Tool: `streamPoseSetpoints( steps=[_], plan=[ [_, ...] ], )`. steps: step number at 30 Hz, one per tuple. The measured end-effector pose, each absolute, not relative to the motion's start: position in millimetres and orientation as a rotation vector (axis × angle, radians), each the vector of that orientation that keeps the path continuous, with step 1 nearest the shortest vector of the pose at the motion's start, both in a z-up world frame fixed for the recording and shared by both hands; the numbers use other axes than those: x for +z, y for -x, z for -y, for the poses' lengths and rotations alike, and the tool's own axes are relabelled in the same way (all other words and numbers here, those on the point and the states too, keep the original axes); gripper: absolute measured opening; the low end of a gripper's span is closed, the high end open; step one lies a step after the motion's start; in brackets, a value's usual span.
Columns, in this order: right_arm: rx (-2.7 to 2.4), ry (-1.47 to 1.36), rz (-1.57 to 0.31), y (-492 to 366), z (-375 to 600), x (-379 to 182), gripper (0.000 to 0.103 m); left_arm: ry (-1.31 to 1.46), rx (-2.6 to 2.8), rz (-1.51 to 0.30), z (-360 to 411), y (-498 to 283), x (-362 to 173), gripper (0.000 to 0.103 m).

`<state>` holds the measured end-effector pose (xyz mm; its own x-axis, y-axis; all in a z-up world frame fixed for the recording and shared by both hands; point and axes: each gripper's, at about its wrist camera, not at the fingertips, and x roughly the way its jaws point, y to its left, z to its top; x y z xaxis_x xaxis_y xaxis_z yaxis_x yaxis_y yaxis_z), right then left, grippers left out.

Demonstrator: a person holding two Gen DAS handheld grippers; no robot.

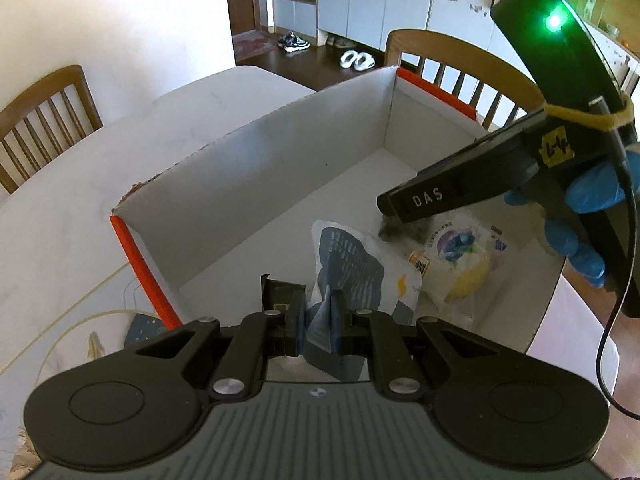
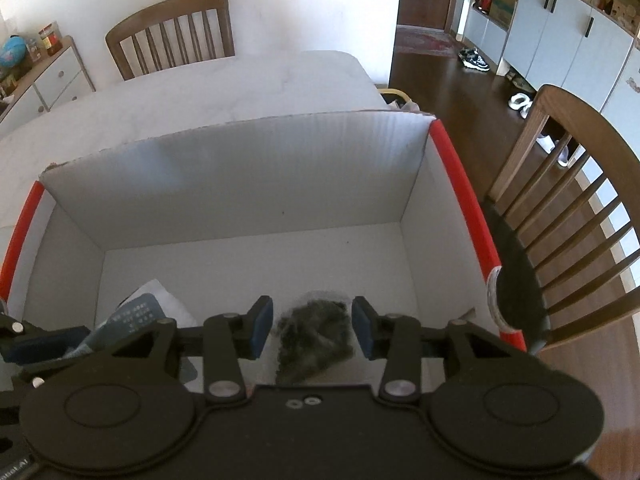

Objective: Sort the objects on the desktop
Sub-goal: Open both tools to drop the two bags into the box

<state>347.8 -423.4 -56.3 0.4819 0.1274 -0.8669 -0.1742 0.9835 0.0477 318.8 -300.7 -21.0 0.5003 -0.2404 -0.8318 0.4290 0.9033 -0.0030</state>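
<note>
Both tools are held low over the white cardboard box (image 2: 224, 184) with red-taped edges, which is set on the pale tabletop (image 1: 60, 216).

The left tool (image 1: 320, 320) is seen clamped tight on a blue-and-white packet (image 1: 348, 268): the packet's crumpled lower end is pinched between the blue pads, and the rest of it is spread out ahead over the box floor. Just beside it, to the right in the left wrist view, a clear bag with a yellow and white item (image 1: 460, 264) is seen lying on the box floor. A small dark item (image 1: 280, 292) is wedged just left of the packet, too hidden to be identified.

The right tool (image 2: 313, 326) is parted, with its 2 blue pads (image 2: 260, 328) standing clear on either side of a dark clump in clear wrap (image 2: 316, 336). No contact between pads and clump is visible; the clump appears to lie on the box floor, though that cannot be told for certain. In the left wrist view the right tool is gripped by a blue-gloved hand (image 1: 592, 216), with a green light glowing on its upper housing.

2 wooden chairs (image 2: 172, 32) are drawn up at the tabletop.
</note>
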Motion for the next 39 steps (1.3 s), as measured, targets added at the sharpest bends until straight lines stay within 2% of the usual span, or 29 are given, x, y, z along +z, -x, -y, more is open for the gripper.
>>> streamPoseSetpoints(
  steps=[4,7,8,10,11,39],
  plan=[
    [0.184,0.035,-1.048,-346.9,427.4,-53.9,0.051,-0.218,-0.417,-0.976,299.4,-317.6,-21.2,0.015],
    [0.187,0.027,-1.04,-345.6,428.5,-50.1,0.059,-0.211,-0.426,-0.988,297.9,-315.4,-21.2,0.025],
    [0.188,0.027,-1.035,-344.4,428.3,-48.3,0.061,-0.209,-0.428,-0.986,297.6,-313.9,-20.3,0.031],
    [0.196,0.026,-1.028,-341.2,428.1,-44.6,0.062,-0.21,-0.429,-0.979,296.9,-311.6,-18.2,0.053],
    [0.201,0.022,-1.024,-338.9,428.5,-42.1,0.063,-0.207,-0.43,-0.972,296.5,-309.8,-16.4,0.07],
    [0.269,-0.009,-0.928,-260.0,409.0,25.5,0.064,-0.12,-0.514,-0.814,266.9,-243.0,41.3,0.071]
  ],
)
